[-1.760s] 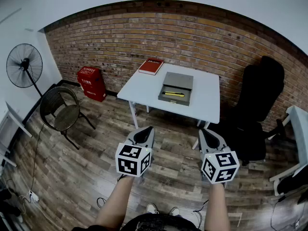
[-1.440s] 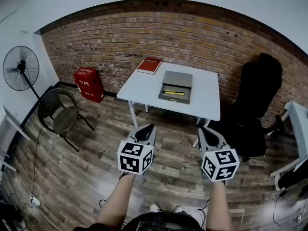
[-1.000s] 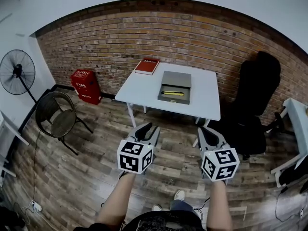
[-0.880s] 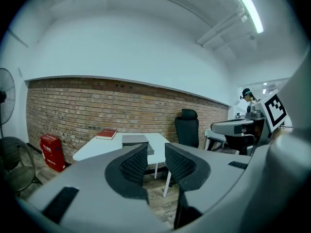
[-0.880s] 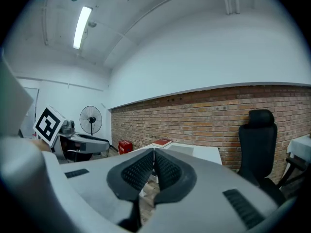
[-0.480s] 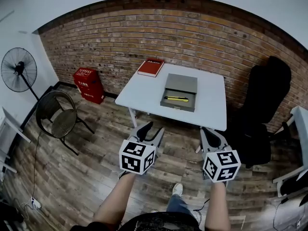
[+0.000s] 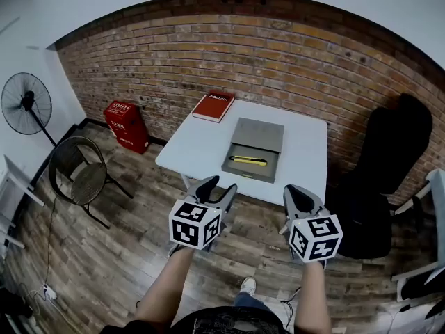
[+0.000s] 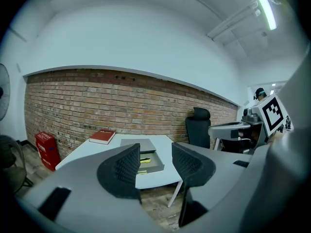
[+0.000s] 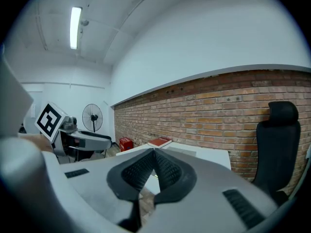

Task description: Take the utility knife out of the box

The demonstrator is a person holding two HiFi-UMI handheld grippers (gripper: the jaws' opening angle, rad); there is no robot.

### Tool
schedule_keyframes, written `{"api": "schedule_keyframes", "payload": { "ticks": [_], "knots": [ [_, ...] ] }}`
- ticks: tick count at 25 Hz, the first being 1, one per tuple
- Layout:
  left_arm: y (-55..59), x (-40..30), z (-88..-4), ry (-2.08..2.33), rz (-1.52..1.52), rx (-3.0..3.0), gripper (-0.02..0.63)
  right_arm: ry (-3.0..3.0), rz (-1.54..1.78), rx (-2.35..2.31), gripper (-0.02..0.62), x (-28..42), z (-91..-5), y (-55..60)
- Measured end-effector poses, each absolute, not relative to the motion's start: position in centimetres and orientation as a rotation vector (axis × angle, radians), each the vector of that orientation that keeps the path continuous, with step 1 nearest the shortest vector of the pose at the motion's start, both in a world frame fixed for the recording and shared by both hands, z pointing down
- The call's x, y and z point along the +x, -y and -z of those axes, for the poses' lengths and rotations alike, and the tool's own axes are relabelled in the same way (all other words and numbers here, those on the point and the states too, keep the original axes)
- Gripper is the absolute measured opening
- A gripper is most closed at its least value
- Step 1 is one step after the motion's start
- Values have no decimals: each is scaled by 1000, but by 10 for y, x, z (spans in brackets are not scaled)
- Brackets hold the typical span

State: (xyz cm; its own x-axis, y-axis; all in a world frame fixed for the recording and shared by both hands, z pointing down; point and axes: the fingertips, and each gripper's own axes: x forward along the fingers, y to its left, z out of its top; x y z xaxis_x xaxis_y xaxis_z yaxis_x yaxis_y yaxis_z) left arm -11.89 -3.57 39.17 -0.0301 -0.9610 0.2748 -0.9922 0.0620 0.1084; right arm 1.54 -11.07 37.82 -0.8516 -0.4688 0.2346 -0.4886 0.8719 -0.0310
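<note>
Knife (image 7: pixel 249 161), yellow, lying inside open grey box (image 7: pixel 253 168) on table (image 7: pixel 200 141).

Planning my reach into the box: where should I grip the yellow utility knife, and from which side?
Probably mid-body, across its narrow width, coming from above: the utility knife lies flat and crosswise in the open box, whose walls block a side approach.

Through my left gripper (image 8: pixel 154 165) view the knife (image 8: pixel 145 159) is only a yellow sliver, the rest behind a jaw. The fan (image 8: pixel 2 92) is cut by the edge. Past my right gripper (image 9: pixel 154 155), most of the box (image 9: pixel 182 151) hides behind closed jaws. In the head view, the book (image 7: pixel 213 107) title is too small to read.
</note>
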Motion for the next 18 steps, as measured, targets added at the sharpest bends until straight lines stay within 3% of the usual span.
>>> {"api": "schedule_keyframes", "payload": {
  "ticks": [18],
  "knots": [
    [132,-127,-397,2090,-202,1923,213,2875,-153,613,18,0,-376,209]
  ]
}}
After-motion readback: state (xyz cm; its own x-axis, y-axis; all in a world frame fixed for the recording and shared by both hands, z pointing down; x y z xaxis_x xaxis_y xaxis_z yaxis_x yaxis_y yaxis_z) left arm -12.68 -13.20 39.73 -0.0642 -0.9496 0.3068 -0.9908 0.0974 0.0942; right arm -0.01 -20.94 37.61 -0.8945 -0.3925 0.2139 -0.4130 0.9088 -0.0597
